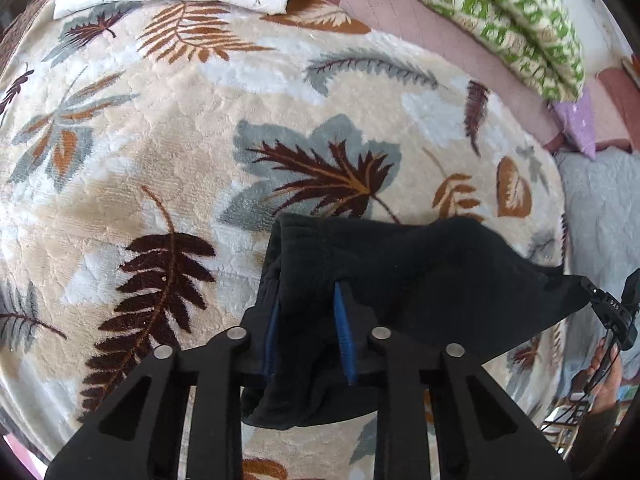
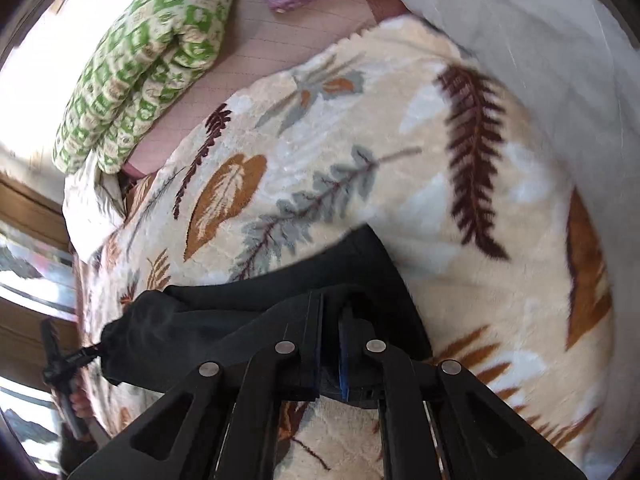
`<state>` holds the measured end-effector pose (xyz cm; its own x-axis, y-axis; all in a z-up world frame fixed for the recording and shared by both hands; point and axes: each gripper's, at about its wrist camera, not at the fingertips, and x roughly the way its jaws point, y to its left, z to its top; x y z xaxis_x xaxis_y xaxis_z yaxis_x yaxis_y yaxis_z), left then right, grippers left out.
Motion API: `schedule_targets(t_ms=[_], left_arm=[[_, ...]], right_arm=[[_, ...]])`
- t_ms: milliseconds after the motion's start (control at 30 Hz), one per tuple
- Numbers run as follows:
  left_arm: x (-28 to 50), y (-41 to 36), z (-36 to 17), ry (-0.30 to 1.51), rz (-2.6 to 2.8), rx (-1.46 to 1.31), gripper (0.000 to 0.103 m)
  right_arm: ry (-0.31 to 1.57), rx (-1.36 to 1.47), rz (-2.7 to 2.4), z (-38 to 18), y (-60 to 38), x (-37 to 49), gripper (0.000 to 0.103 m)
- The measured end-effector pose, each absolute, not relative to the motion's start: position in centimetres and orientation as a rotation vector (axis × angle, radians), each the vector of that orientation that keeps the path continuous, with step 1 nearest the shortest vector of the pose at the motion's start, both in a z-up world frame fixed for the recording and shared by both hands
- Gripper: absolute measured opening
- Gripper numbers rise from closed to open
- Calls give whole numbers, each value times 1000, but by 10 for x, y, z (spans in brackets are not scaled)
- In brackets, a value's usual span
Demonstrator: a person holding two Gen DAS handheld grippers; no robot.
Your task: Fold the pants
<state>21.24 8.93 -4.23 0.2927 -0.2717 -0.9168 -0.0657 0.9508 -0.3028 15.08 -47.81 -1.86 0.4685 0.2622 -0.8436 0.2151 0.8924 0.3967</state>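
Right wrist: claw (image 2: 330, 344) tips probably buried in pants (image 2: 256, 300).

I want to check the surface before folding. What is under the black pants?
Under the black pants lies a cream blanket with a leaf print, spread on the bed. The part directly beneath the cloth is covered, so anything there cannot be seen.

Each black gripper (image 1: 308, 320) (image 2: 330, 344) has blue pads, silver pivot pins and slotted linkage arms.
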Motion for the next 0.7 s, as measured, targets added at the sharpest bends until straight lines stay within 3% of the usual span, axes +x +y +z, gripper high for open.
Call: schedule_targets(t_ms=[200,467,700], left_arm=[[210,89,-37,1245,-123,-290,19],[213,86,-45,1263,-85,-228,19],[211,85,-46,1288,-123,-224,21]], right_arm=[[824,381,139,51,-459,153,5],[1044,360,22,-39,-482,143,5],[1073,389,-1,-53,-494,126,15]])
